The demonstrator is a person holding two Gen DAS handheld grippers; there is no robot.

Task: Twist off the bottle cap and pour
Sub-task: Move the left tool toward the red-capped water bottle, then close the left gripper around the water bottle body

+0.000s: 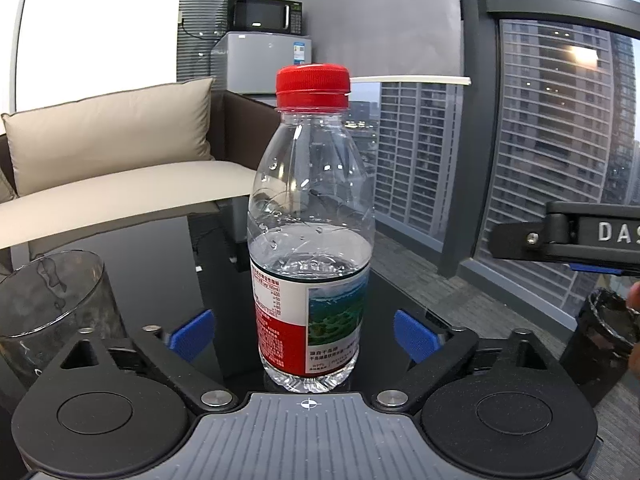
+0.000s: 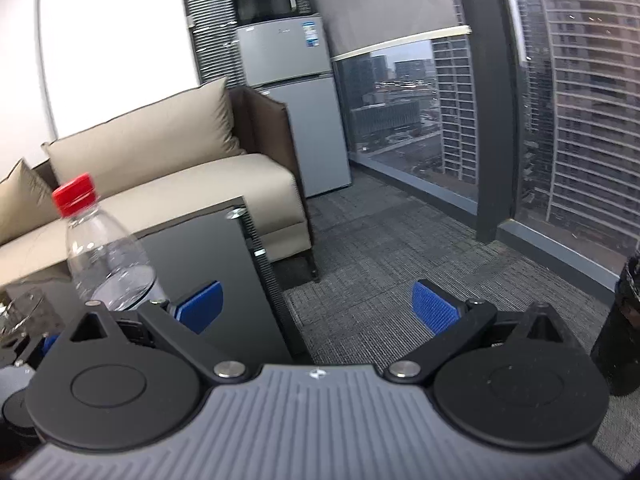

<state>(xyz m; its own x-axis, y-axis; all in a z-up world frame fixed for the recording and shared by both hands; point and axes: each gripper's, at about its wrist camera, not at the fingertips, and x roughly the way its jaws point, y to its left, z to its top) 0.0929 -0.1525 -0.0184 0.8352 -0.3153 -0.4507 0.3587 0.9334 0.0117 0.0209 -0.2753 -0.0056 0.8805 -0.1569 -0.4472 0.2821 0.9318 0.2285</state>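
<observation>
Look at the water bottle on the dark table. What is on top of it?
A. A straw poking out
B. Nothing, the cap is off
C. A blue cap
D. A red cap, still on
D: the red cap sits on the neck of the bottle, which stands upright between the open blue pads of the left gripper; neither pad touches it.
</observation>
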